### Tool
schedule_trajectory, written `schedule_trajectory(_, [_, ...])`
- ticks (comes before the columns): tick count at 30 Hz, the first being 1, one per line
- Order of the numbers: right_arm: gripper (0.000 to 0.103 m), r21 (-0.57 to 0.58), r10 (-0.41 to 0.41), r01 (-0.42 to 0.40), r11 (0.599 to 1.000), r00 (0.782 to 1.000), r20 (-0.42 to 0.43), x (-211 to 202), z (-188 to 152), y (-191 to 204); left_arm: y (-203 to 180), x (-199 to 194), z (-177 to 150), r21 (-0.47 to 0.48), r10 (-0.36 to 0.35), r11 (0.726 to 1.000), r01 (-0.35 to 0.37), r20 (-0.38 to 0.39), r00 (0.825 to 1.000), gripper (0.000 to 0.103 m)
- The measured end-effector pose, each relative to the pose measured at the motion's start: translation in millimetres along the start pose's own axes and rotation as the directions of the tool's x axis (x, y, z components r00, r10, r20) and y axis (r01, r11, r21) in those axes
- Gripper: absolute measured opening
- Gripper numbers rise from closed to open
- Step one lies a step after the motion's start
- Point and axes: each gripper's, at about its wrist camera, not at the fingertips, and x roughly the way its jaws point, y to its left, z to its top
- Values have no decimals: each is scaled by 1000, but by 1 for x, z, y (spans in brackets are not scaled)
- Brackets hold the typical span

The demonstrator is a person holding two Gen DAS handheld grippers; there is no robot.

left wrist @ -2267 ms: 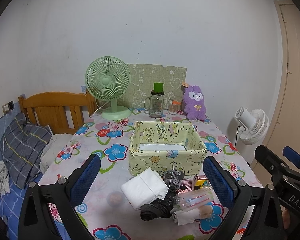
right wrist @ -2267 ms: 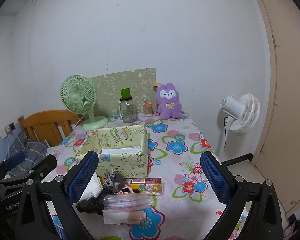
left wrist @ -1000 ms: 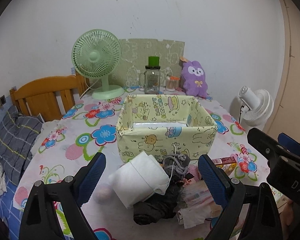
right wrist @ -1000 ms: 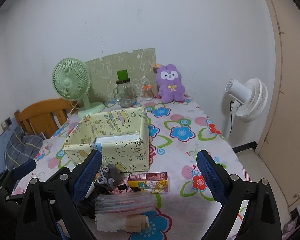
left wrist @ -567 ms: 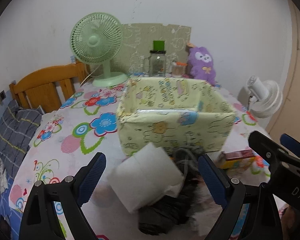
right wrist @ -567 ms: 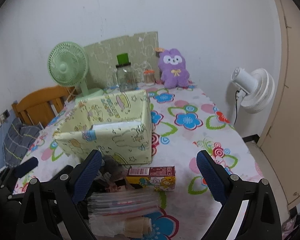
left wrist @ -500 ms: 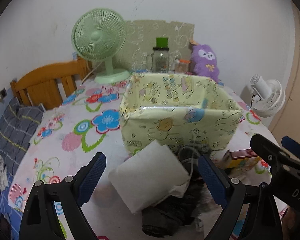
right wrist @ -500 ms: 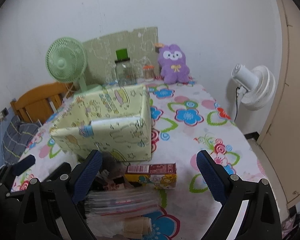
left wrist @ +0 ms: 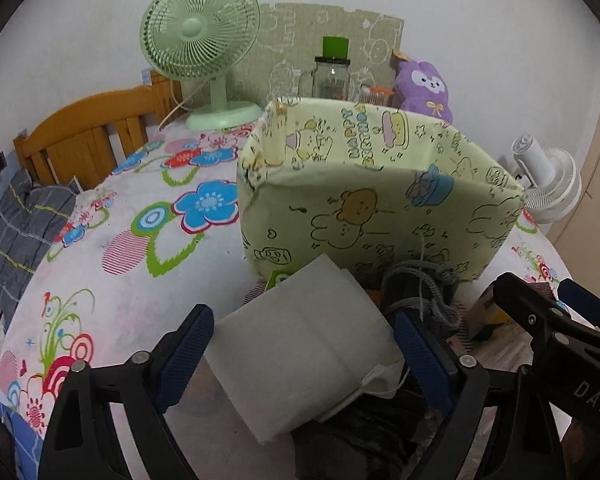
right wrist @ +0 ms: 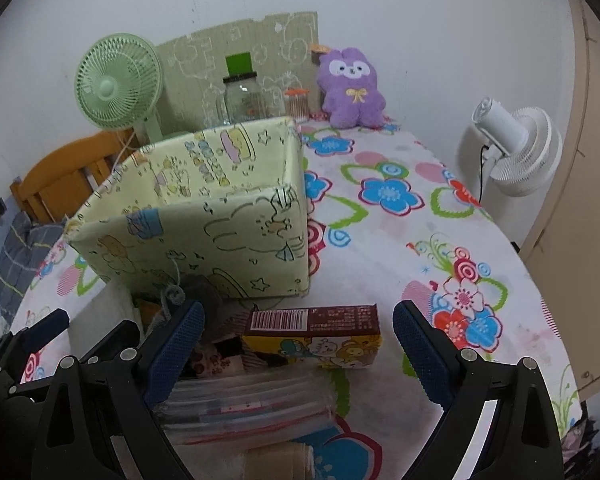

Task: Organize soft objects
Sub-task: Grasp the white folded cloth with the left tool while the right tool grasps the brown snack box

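Landmark: pale yellow-green fabric storage box with cartoon prints (left wrist: 380, 208), standing on the flower-print tablecloth (left wrist: 140, 240).

Left gripper (left wrist: 304, 356) has its blue-padded jaws spread wide, straddling a folded white cloth bundle (left wrist: 304, 356) that lies just in front of the box's near wall; pads are beside the bundle, contact cannot be told. A grey knitted item with a loose thread (left wrist: 424, 284) sits right of the white bundle, touching the box's front wall. Dark grey crumpled fabric (left wrist: 360, 440) lies under and in front of the bundle.

Right gripper (right wrist: 300, 348) is also spread wide and holds nothing. Between its pads, in front of the box's right corner, lies a small cardboard snack box with a brown top and cartoon animals (right wrist: 312, 336). Clear zip bags in a stack (right wrist: 248, 408) lie nearer the camera than the snack box.

Behind the box: mint-green desk fan (left wrist: 200, 48), glass jar with green lid (left wrist: 334, 72), purple plush bunny (right wrist: 350, 88). White floor fan (right wrist: 516, 152) stands off the table, right of the box. Wooden chair back (left wrist: 80, 140) is left of the box.
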Motion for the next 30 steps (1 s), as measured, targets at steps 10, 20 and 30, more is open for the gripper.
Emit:
schedule_trajectory(10, [83, 9, 11, -10, 1000, 998, -58, 26, -2, 4, -7, 10, -2, 29, -6, 1000, 6, -14, 1000, 66])
schedule_trajectory(20, [77, 5, -8, 8, 1000, 999, -53, 28, -1, 4, -6, 11, 2, 12, -15, 1000, 15, -14, 1000, 25])
schedule_trajectory(30, [77, 20, 5, -5, 1000, 1000, 9, 4, 9, 0, -12, -2, 7, 25, -3, 1000, 3, 3, 1000, 12])
